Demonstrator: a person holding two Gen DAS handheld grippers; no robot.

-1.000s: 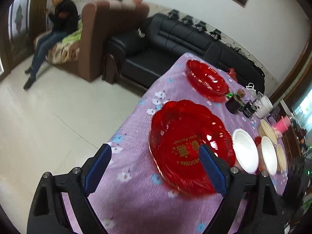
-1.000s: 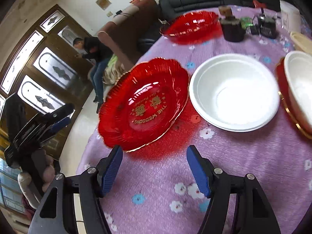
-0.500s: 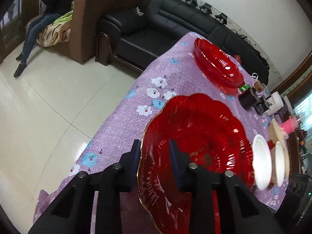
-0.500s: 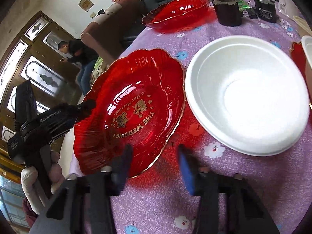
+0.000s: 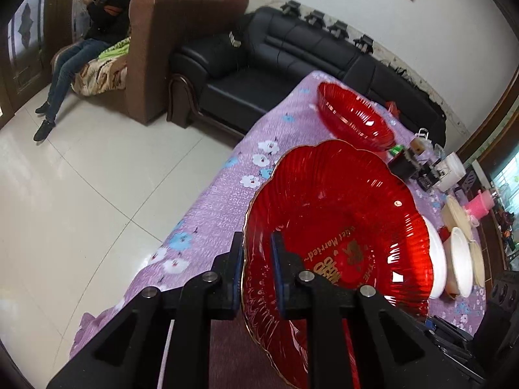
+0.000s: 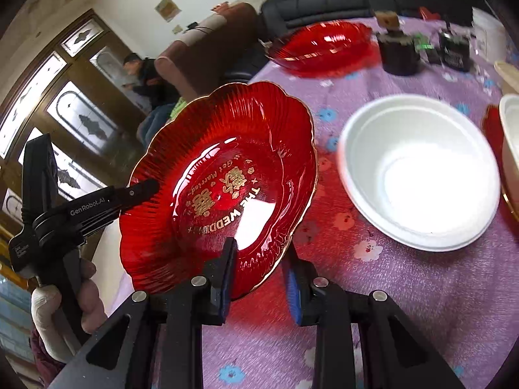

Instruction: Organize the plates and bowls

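Note:
A red scalloped plate (image 5: 340, 236) with gold lettering is tilted up off the purple floral tablecloth (image 5: 214, 201). My left gripper (image 5: 258, 269) is shut on its near rim. In the right wrist view the same red plate (image 6: 223, 178) is between the jaws of my right gripper (image 6: 261, 274), which stand close around its edge; the left gripper (image 6: 139, 193) holds the plate's far left rim. A white bowl (image 6: 418, 168) sits to the right of the plate. A second red dish (image 6: 321, 47) stands at the far end of the table.
More white and cream bowls (image 5: 462, 265) sit beyond the plate at the right. Dark jars and small boxes (image 6: 397, 55) stand near the far dish. A pink cup (image 5: 480, 206) is at the far right. The table edge (image 5: 181, 223) drops to a tiled floor.
Both grippers have closed in on the red plate. The left one has gripped its rim and tilted it up off the cloth; the right jaws have narrowed around its other edge.

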